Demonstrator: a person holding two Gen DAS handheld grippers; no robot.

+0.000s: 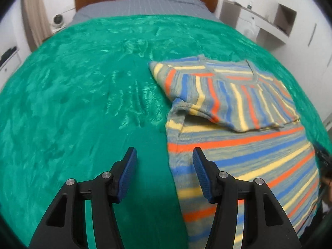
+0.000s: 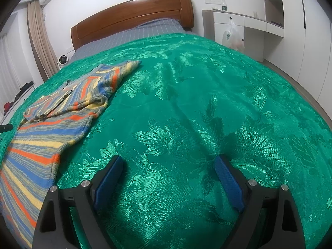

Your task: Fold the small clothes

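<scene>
A striped sweater [image 1: 238, 145] in grey, blue, orange and yellow lies on the green bedspread [image 1: 72, 103], with its sleeve folded across the chest [image 1: 224, 95]. My left gripper [image 1: 165, 155] hovers over the sweater's left edge, open, nothing between its blue pads; the right pad [image 1: 200, 166] is above the knit. In the right wrist view the sweater [image 2: 47, 124] lies at the far left. My right gripper [image 2: 168, 164] stands wide open over bare bedspread [image 2: 186, 103], well to the right of the sweater and apart from it.
A wooden headboard [image 2: 132, 14] and a grey striped sheet [image 2: 132, 35] lie at the far end of the bed. White cabinets [image 2: 249, 27] with a hanging plastic bag [image 2: 233, 37] stand at the right. Curtains [image 2: 39, 41] hang at the left. A person [image 1: 326, 178] is at the right edge.
</scene>
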